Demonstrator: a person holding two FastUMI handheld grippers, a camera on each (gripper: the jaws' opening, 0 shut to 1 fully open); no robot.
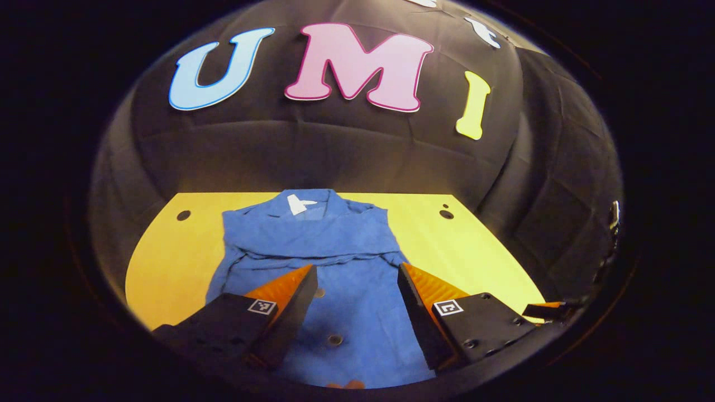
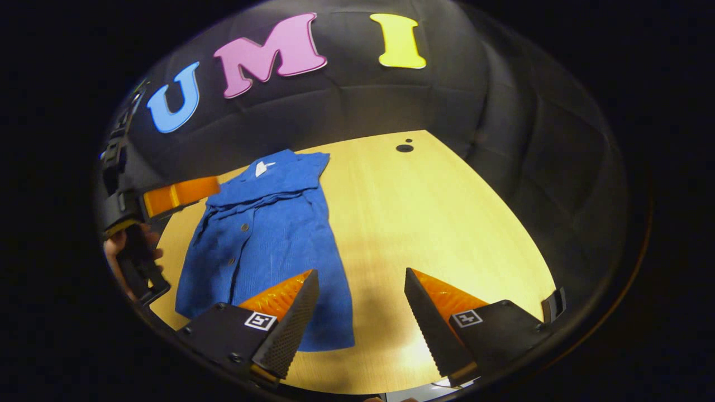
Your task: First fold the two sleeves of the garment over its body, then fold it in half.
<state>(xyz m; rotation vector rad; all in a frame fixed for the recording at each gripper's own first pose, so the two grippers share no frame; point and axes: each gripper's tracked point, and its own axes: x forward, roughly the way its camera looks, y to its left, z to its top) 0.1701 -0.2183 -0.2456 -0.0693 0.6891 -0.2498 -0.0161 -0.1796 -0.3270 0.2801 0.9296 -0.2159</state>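
Looks like both sleeves are already folded in: the shirt (image 1: 313, 251) lies flat on the desk (image 1: 475, 245) as a narrow rectangle, with a band of cloth crossing the chest below the collar (image 1: 301, 204) and no sleeve sticking out on either side. Collar end points to the booth wall, hem end sits near the desk's front edge. Button placket faces up. My read: sleeve step done, half fold still to do.

Left gripper (image 1: 357, 296) hovers over the lower half of the shirt, jaws spread, nothing between them. Can't tell whether the tips touch the cloth. Right gripper (image 2: 360, 304) is at the shirt's hem corner on its own side, jaws spread and empty too; one finger overlaps the cloth edge in the right gripper view, the other is over bare desk. The left gripper and the hand (image 2: 120, 245) holding it also show at the far left of that view, beside the shirt.

Next move, as I judge it: each gripper drops to a hem corner, pinches the full stack of layers, then both lift together and carry the hem up to the collar. Needs even height on both sides so the folded sleeves don't slide out. Thin cloth, so the grip has to get under the edge.

Containers: none on the desk, just two small dark holes (image 1: 446, 214) in its top near the far corners.
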